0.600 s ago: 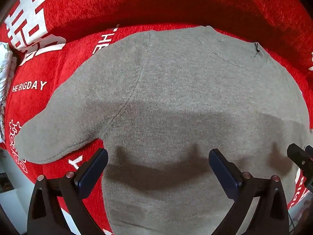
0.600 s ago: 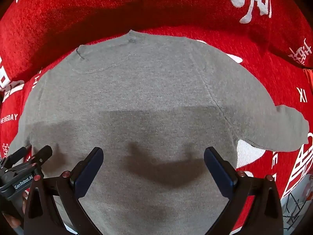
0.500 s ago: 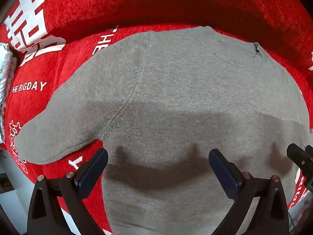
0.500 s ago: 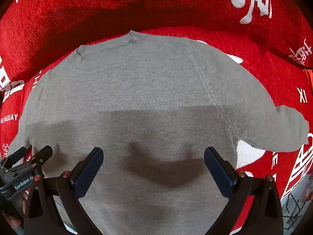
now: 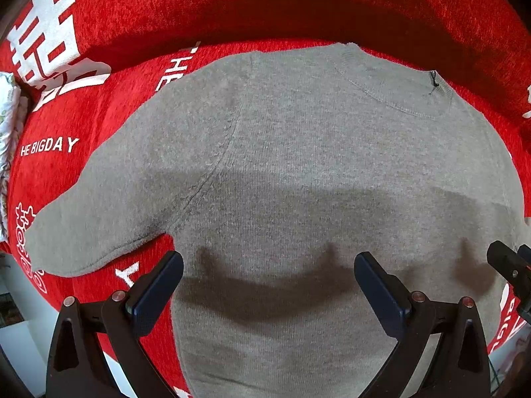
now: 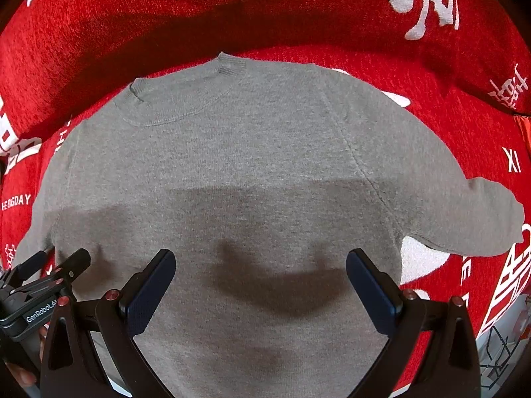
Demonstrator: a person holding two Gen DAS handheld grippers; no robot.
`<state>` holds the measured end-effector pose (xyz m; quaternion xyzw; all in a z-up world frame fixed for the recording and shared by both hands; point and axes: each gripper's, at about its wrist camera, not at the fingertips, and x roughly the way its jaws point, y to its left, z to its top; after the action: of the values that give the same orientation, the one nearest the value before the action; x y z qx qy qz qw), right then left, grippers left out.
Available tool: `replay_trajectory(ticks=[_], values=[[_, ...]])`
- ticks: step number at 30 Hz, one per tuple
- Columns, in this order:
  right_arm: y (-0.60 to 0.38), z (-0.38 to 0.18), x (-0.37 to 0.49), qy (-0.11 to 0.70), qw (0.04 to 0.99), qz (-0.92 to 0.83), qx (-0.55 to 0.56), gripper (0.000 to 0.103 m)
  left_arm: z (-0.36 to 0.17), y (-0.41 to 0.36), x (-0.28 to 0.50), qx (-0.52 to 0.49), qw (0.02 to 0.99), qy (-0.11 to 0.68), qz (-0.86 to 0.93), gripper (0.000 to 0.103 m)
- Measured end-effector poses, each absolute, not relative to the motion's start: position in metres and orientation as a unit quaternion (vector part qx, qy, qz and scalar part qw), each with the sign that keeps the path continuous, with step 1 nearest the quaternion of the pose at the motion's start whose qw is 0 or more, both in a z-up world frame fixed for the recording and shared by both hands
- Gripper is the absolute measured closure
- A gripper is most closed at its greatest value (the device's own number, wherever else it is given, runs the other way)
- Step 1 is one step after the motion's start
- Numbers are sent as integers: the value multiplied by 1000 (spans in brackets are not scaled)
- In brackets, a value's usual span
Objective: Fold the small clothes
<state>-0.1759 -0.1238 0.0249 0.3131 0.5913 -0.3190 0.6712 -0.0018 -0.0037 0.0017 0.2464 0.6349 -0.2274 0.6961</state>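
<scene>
From the left wrist view, the left tongs (image 5: 268, 278) hang spread wide above a grey sweater (image 5: 298, 165), holding nothing. The sweater lies flat on a red cover (image 5: 83, 126) printed with white lettering, one sleeve (image 5: 99, 219) reaching out to the left. From the right wrist view, the right tongs (image 6: 260, 277) are likewise fully spread and empty over the sweater (image 6: 249, 165), whose other sleeve (image 6: 464, 212) extends right; its collar (image 6: 179, 99) points away.

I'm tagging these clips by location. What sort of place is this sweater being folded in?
Probably a home, on a sofa or bed. The grey sweater lies flat on a red plush cover printed with white lettering, which rises behind like a backrest. A wire rack stands beside it.
</scene>
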Motion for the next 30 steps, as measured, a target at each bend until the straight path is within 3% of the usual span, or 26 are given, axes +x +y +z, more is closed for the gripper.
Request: replay_trajectory(ticks=[30], values=[[-122,28,-178,590,674,-316,313,1,0,3,-2,241,699,631,-234,0]])
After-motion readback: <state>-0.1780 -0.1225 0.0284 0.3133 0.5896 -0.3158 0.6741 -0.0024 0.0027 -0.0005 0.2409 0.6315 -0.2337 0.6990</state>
